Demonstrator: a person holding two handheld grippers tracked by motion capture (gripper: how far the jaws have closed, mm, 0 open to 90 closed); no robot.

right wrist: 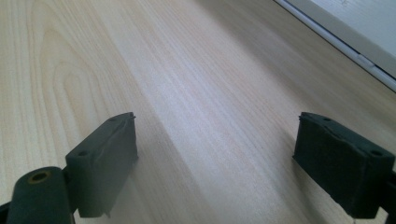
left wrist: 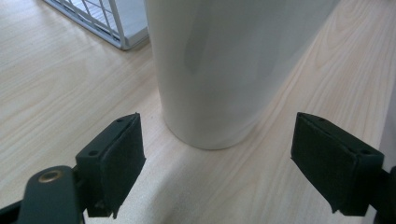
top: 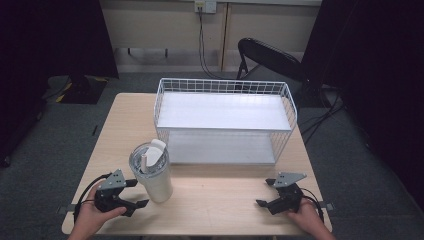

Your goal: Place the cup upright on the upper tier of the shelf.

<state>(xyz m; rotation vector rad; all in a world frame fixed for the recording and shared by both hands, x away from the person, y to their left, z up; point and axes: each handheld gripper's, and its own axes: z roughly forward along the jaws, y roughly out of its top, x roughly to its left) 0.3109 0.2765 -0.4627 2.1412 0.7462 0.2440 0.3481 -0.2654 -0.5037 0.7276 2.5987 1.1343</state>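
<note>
A white tumbler (top: 152, 172) with a clear lid and a straw stands upright on the wooden table (top: 220, 200), left of centre. My left gripper (top: 136, 193) is open just to its left, jaws pointing at the cup. In the left gripper view the tumbler's base (left wrist: 219, 74) sits just ahead of the two spread pads (left wrist: 116, 158), apart from them. My right gripper (top: 266, 192) rests open near the front right, pointing left. Bare tabletop (right wrist: 196, 93) lies between its pads (right wrist: 105, 161).
A white wire basket (top: 224, 120) with a flat white floor stands at the back half of the table; its corner (left wrist: 100, 21) shows near the tumbler. A black folding chair (top: 267, 57) is behind the table. Grey carpet surrounds it.
</note>
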